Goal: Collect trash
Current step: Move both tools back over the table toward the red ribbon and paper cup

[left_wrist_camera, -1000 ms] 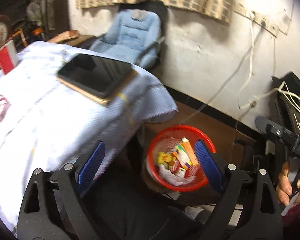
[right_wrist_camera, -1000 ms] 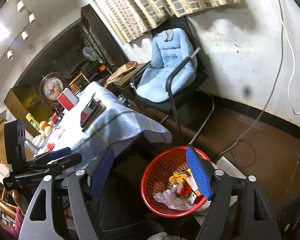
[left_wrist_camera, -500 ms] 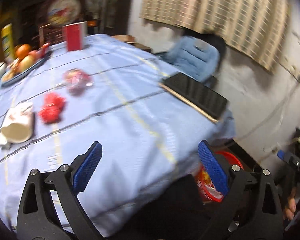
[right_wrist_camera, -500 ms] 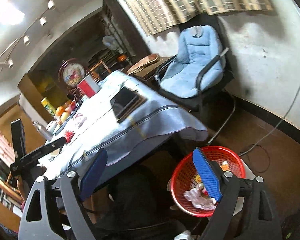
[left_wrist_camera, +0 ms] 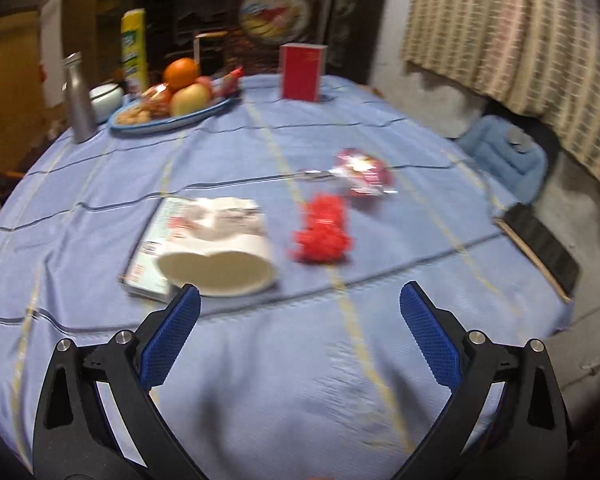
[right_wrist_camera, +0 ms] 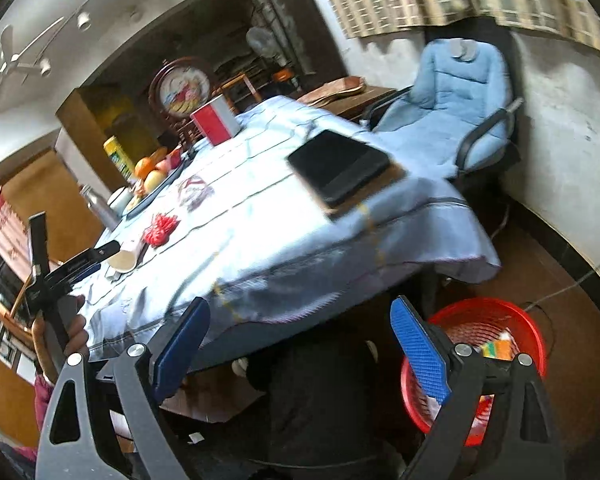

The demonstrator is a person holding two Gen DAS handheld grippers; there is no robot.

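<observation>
Left gripper [left_wrist_camera: 298, 306] hovering low over the near edge of the table [left_wrist_camera: 380, 360], jaws spread wide, gripping nothing. Lying tipped on its side just ahead of the left blue pad, a white paper cup [left_wrist_camera: 224, 256], mouth facing the camera, resting partly on a flat printed packet [left_wrist_camera: 152, 248] toward the left edge. Sitting near the middle of the blue tablecloth, just right of the cup, a red crumpled scrap [left_wrist_camera: 324, 232]; lying a little beyond it, a shiny red-and-clear wrapper [left_wrist_camera: 364, 174]. Standing along the far edge, a fruit plate [left_wrist_camera: 172, 114], a metal bottle [left_wrist_camera: 78, 100] and a red box [left_wrist_camera: 302, 72]. Resting at the right edge, a dark tablet [left_wrist_camera: 540, 246] on a board. Right gripper [right_wrist_camera: 300, 346] hanging below and outside the table's near corner, jaws likewise spread wide and holding nothing. Sitting on the floor past the right pad, well apart from the tabletop scraps, a red mesh basket [right_wrist_camera: 504, 320] with some coloured wrappers inside. Standing beyond the far right corner, a blue padded chair [right_wrist_camera: 456, 100]. Motion blur softening the left view, making the small print on the packet unreadable.
</observation>
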